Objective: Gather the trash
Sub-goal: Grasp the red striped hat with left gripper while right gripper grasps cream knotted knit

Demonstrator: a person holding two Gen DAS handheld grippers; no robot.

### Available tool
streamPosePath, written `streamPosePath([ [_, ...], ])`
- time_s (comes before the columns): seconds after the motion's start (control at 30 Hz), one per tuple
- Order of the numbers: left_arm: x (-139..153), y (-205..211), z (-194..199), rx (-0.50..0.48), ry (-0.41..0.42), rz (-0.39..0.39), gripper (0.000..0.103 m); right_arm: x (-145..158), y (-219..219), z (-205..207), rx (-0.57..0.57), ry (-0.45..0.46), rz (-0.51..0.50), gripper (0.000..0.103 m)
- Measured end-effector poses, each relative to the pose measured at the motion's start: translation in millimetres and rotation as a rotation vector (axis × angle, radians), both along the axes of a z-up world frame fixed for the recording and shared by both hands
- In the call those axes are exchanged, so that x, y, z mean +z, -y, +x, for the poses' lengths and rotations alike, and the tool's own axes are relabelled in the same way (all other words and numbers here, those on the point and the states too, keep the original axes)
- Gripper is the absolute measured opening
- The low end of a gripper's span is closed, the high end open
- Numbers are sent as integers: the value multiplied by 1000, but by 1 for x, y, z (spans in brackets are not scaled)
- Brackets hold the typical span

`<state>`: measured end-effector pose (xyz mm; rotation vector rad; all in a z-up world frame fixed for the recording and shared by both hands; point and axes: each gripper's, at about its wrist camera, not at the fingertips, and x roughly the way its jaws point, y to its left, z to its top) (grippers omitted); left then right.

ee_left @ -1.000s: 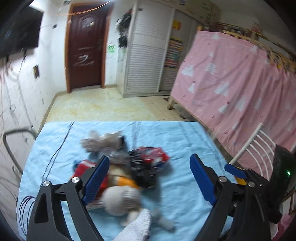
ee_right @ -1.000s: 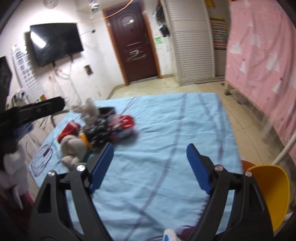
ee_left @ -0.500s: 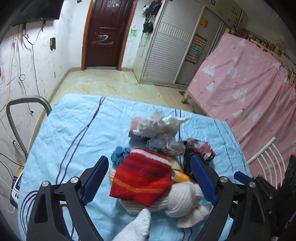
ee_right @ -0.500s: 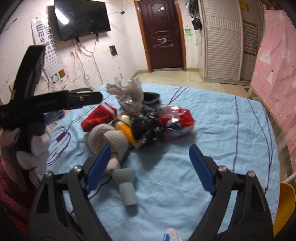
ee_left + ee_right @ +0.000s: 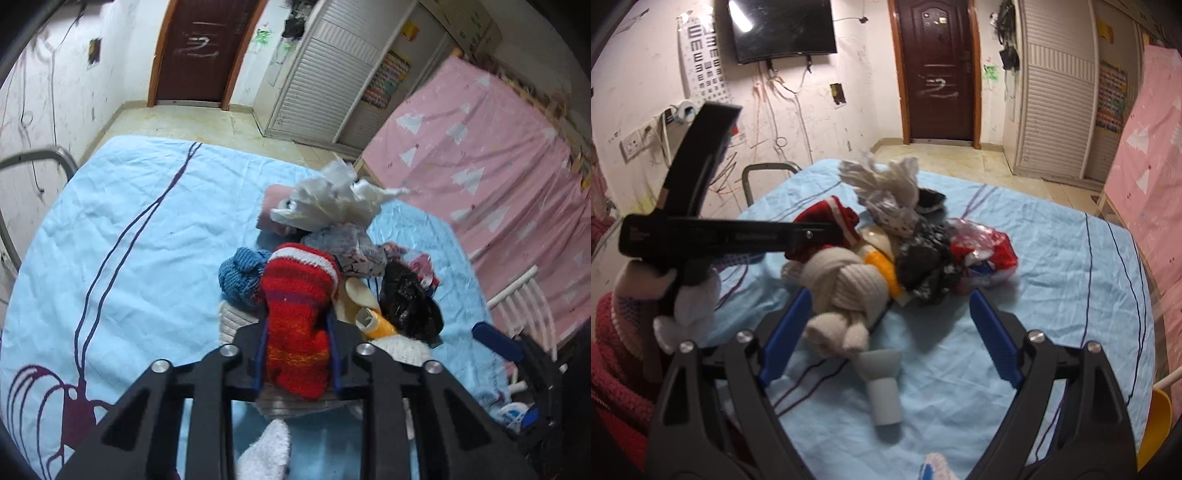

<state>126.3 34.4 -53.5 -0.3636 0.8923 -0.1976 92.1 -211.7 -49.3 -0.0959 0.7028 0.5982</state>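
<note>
Red wool, banded with orange and capped by a white cuff, fills the space between the fingers of the left gripper (image 5: 297,354), whose jaws are pressed in against the red knitted sock (image 5: 297,314) from both sides. Just beyond it in the left wrist view lie a blue knitted piece (image 5: 240,275), a cream knitted bundle (image 5: 400,349) low on the right, an orange-yellow bottle (image 5: 378,325) and a crumpled black plastic bag (image 5: 408,301), all heaped together on the light blue bedsheet (image 5: 129,236). Farther on sit a grey printed wrapper (image 5: 351,247), a red and white snack packet (image 5: 423,267), then a white plastic bag (image 5: 332,199) on top of the pile, with a pink roll (image 5: 271,212) beside it. The right gripper (image 5: 888,328) hangs with its blue pads (image 5: 785,326) spread wide and nothing between them; in its view a grey-and-white tube (image 5: 882,387) lies nearest on the sheet, the cream bundle just past it, and the rest of the heap behind. Across the room stand a dark brown door (image 5: 936,70), a white louvred wardrobe (image 5: 1054,92), a wall-mounted television (image 5: 783,27) and an eye chart (image 5: 703,55); a pink patterned curtain (image 5: 491,173) hangs along the right side.
</note>
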Motion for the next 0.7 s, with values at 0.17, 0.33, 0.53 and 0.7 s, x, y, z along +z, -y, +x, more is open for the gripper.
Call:
streamPosePath([
  [0.17,22,-19,-14,36,77,-32,14,6,-17,-7,72,32,-7,87],
  [0.33,46,-38,-30,84,156,-54,14,7,-40,-4,120,46,-34,87],
  [0.53,57,-52,-41,104,190,-68,14,-4,-64,4,114,46,-146,64],
  [0.7,58,-54,-45,99,191,-63,14,-13,-70,13,102,24,-216,59],
])
